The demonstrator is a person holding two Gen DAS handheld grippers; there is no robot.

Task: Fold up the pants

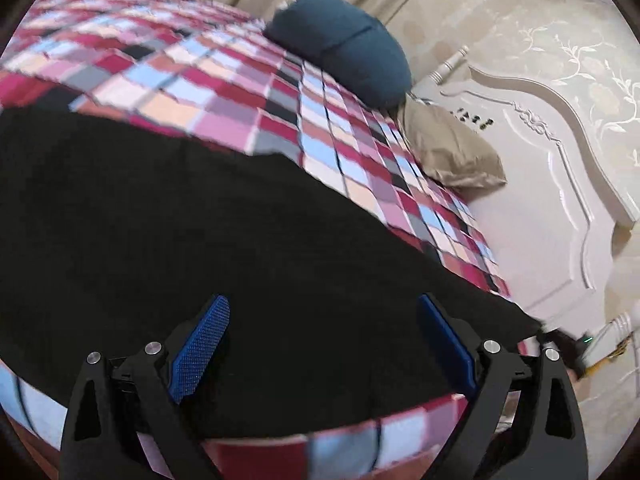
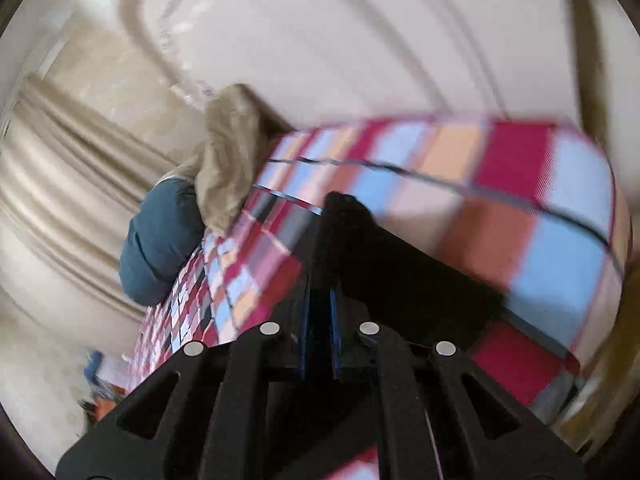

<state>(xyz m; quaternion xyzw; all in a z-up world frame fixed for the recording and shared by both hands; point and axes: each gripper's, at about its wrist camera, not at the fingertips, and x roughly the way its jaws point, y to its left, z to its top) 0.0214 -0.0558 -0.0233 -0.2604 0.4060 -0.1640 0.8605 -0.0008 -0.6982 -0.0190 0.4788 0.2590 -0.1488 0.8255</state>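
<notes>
Black pants (image 1: 180, 220) lie spread flat across a bed with a checked cover (image 1: 200, 80). My left gripper (image 1: 322, 308) is open just above the near part of the pants, its blue pads (image 1: 200, 344) wide apart with nothing between them. In the right wrist view my right gripper (image 2: 320, 280) is shut on an end of the black pants (image 2: 400, 264), and the cloth sticks up past the fingertips. The right gripper also shows at the far right end of the pants in the left wrist view (image 1: 568, 344).
A dark blue cushion (image 1: 344, 44) and a tan pillow (image 1: 452, 152) lie at the head of the bed by a white carved headboard (image 1: 540, 184). Beige curtains (image 2: 60, 184) hang beyond. The near bed edge (image 1: 340, 448) runs under my left gripper.
</notes>
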